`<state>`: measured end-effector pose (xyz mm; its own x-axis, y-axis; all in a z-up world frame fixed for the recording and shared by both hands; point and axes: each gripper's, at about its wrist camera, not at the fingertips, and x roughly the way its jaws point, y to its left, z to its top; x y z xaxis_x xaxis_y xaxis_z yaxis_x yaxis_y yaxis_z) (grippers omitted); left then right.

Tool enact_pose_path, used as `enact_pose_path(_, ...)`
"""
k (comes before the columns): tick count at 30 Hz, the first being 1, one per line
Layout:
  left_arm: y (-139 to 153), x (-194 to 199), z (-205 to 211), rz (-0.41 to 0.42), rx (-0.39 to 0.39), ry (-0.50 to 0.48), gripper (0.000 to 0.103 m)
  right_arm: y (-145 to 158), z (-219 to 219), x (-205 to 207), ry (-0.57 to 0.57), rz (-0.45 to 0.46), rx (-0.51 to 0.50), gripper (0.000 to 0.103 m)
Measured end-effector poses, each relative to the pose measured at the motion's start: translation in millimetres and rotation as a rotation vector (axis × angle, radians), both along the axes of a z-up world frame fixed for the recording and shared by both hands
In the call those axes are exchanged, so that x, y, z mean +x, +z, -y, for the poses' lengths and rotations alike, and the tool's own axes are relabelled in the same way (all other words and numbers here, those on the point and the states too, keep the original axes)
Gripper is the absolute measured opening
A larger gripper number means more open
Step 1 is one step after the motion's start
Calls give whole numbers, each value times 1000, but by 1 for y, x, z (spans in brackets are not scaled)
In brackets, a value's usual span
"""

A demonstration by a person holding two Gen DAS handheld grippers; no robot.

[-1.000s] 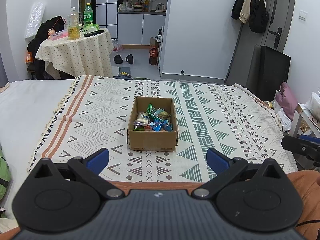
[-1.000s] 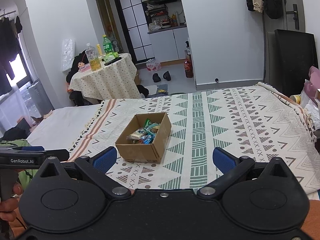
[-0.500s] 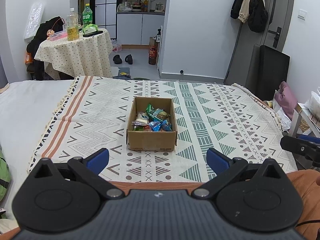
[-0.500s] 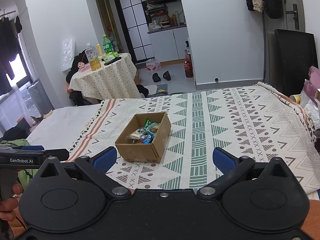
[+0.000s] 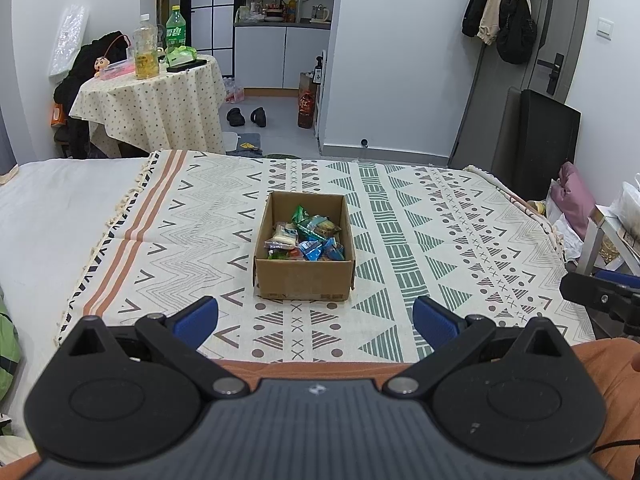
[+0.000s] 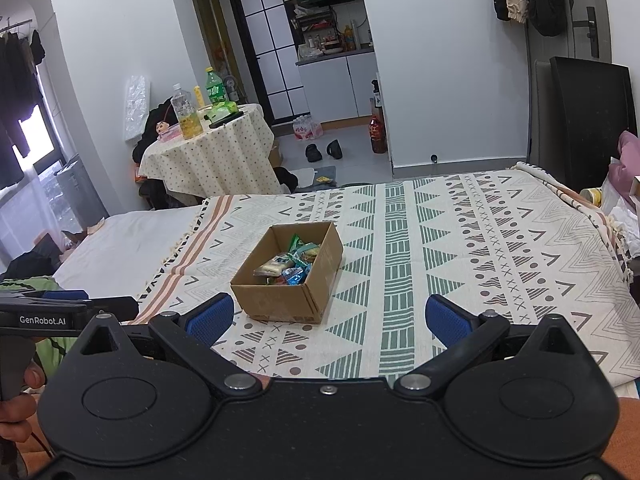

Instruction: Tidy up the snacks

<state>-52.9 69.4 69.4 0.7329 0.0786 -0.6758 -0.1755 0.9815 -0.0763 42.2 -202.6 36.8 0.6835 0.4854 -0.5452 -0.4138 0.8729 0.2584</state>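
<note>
Both grippers held back at the near edge of the bed, neither one yet at work. The left gripper [image 5: 316,322] stands wide, its blue pads spread well apart and nothing between them; the right gripper [image 6: 330,318] is likewise wide and empty. Straight ahead of the left gripper, and ahead and slightly to the left of the right gripper, a cardboard box [image 5: 304,278] sits open-topped on the patterned blanket [image 5: 440,240] that covers the bed. The snacks [image 5: 304,236], small wrapped packets in green, blue and white, lie heaped together inside the box, none sorted from another as far as can be seen. No packet lies on the blanket around the box. Judged from this arrangement, the organizing has either not started or consists only of gathering the packets into one container; any grouping by kind, or tidy placement, remains to be done. The box is within forward reach of either gripper.
</note>
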Motion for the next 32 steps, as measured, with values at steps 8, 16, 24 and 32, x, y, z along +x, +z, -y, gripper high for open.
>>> enact_pose_path(8,-1,0,1,-2,0,-1,103,0,0,-1,-1,-2,1,103)
enact_pose_path(16,0,0,1,-3,0,0,103,-4,-1,-2,-2,-6,-1,103)
enact_pose_path(24,-3,-2,3,0,-1,-5,103,-4,0,-2,0,-7,0,103)
enact_pose_path(32,-2,-2,3,-1,1,-21,103,-3,0,-1,-1,-9,0,103)
